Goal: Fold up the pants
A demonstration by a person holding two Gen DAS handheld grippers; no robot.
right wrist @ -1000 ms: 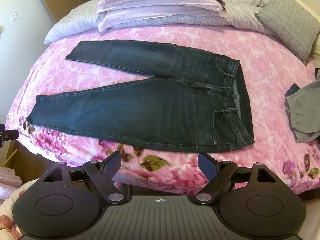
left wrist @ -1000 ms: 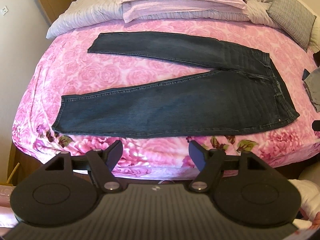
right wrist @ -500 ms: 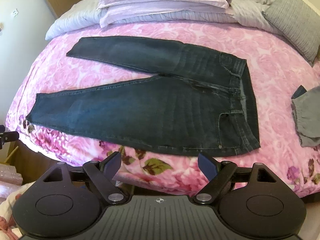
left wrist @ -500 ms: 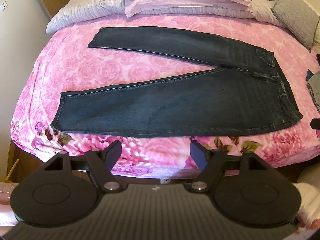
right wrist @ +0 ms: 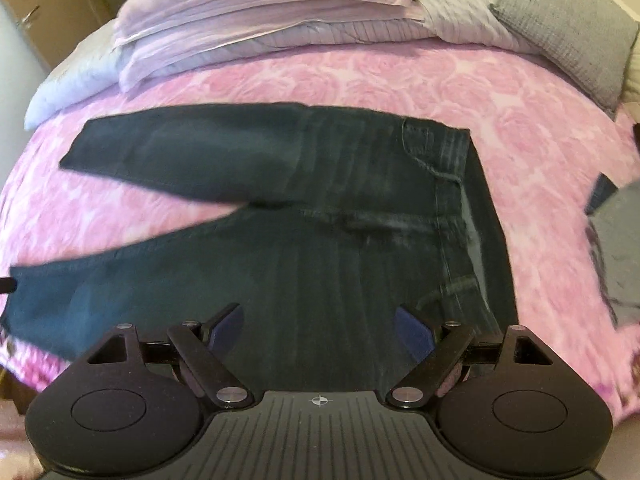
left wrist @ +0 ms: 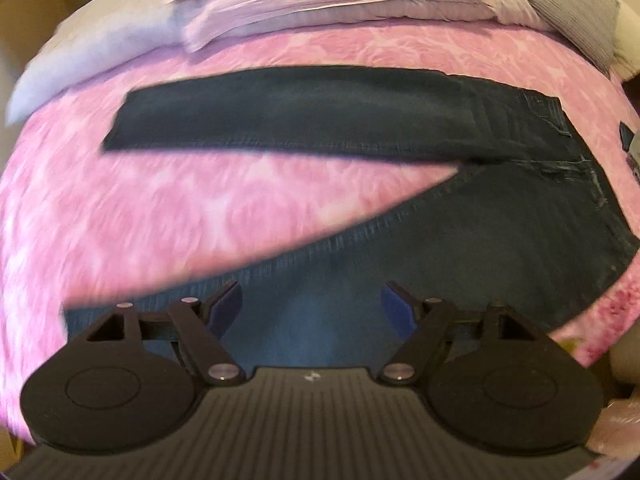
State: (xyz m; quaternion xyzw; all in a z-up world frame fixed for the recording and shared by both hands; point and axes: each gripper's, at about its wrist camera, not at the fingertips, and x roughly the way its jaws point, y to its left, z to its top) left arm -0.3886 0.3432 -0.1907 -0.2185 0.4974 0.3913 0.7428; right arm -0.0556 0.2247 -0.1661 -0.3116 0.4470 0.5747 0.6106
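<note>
Denim pants [right wrist: 280,264] lie flat on the bed [right wrist: 400,76]; both grippers, left [left wrist: 312,308] and right [right wrist: 320,326], hover with jaws wide (nothing between), so grasp the near leg's edge evenly.

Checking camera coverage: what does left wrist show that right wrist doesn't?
Only left wrist: the left gripper, open above the near trouser leg.

Only right wrist: the right gripper, open near the waistband; a door at far left; most of the grey garment.

Both: the jeans spread flat on the pink bedspread, stacked pillows, grey cushion.
</note>
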